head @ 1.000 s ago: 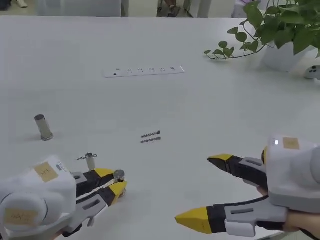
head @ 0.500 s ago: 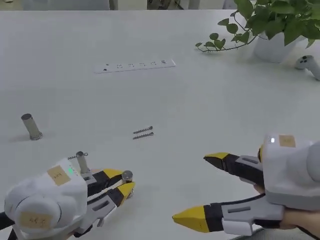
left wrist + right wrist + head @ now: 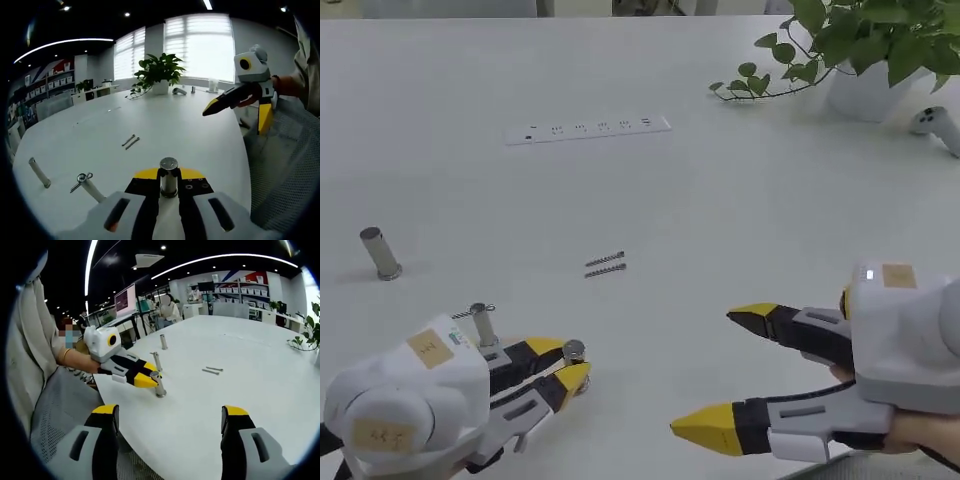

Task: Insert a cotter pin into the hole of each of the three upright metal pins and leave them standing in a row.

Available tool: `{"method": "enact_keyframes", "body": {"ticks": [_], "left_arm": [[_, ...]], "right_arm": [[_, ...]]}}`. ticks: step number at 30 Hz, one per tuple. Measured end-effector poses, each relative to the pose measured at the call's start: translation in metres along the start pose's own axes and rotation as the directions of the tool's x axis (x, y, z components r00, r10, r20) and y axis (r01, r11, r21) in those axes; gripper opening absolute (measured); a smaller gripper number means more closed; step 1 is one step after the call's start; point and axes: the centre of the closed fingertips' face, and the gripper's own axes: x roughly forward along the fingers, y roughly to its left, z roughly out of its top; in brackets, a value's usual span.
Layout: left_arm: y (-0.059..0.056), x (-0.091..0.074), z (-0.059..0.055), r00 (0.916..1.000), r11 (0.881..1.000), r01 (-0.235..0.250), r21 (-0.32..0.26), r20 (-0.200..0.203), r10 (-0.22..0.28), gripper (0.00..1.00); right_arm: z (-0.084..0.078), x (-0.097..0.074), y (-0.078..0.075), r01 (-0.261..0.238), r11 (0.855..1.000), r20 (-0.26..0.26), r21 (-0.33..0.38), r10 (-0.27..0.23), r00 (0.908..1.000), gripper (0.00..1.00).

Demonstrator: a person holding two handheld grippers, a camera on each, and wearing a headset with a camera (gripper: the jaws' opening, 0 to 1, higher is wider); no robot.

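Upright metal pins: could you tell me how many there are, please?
3. The far pin stands alone at left; the middle pin carries a cotter pin; the left gripper holds the near pin.

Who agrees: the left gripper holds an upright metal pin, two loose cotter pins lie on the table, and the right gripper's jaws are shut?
Wrong on the jaws: the right gripper is open, jaws spread wide, as the right gripper view shows. The left gripper does hold the metal pin, and two cotter pins lie loose.

Head view down on table point(image 3: 740, 200); gripper views low, angled inward; all share loose pins point(image 3: 605, 264).
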Motion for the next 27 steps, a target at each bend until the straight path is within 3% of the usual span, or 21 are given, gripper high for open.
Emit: {"method": "enact_keyframes", "body": {"ticks": [4, 8, 21, 27], "left_arm": [[0.000, 0.000, 0.001, 1.0000, 1.000, -0.005, -0.005, 0.007, 0.005, 0.11], [0.002, 0.000, 0.010, 0.9985, 0.999, -0.002, -0.043, 0.054, 0.004, 0.17], [-0.002, -0.012, 0.013, 0.9984, 0.999, 0.033, -0.033, 0.046, -0.031, 0.33], [-0.003, -0.022, 0.015, 0.9977, 0.999, 0.036, -0.040, 0.060, -0.034, 0.38]], "right_arm": [[0.000, 0.000, 0.000, 0.003, 1.000, 0.000, -0.003, -0.003, 1.0000, 0.85], [0.000, 0.000, 0.000, 0.001, 1.000, -0.001, -0.002, -0.001, 1.0000, 0.85], [0.012, -0.001, -0.006, -0.005, 0.999, -0.011, -0.032, 0.005, 0.9999, 0.84], [0.022, 0.004, -0.009, -0.030, 0.997, -0.033, -0.065, 0.028, 0.9991, 0.78]]}}
